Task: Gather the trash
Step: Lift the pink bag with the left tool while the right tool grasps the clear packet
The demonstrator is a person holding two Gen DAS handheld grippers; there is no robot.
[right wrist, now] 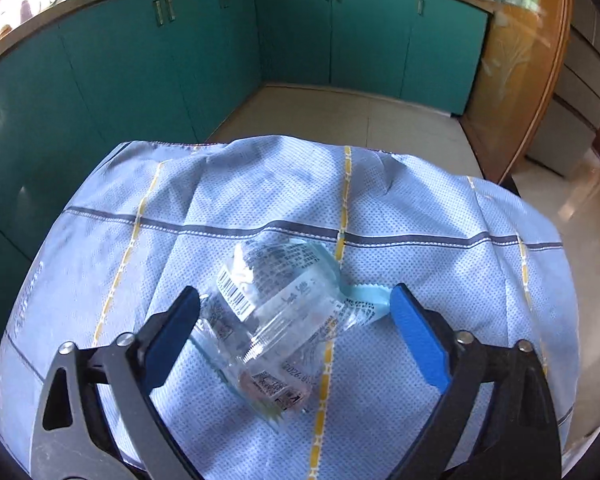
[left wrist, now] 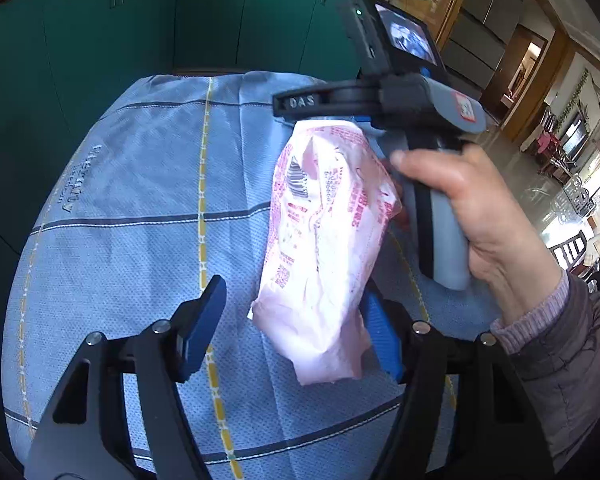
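Note:
A crumpled pink wrapper [left wrist: 324, 248] with red print stands tilted on the blue checked cloth [left wrist: 132, 200], between my left gripper's [left wrist: 296, 316] open blue fingers [left wrist: 202, 320]; I cannot tell if it touches them. In the right wrist view a clear plastic wrapper [right wrist: 272, 324] with barcodes and a pale green edge lies on the cloth [right wrist: 440, 208], between the wide-open fingers of my right gripper [right wrist: 296, 332]. The right gripper's body [left wrist: 384, 100] and the hand holding it show in the left wrist view, just behind the pink wrapper.
The cloth covers a small table whose edges drop off close on all sides. Teal cabinets [right wrist: 180, 60] run along the back and left. A wooden cabinet [right wrist: 516, 80] stands at the right. Tiled floor [right wrist: 340, 116] lies beyond the table.

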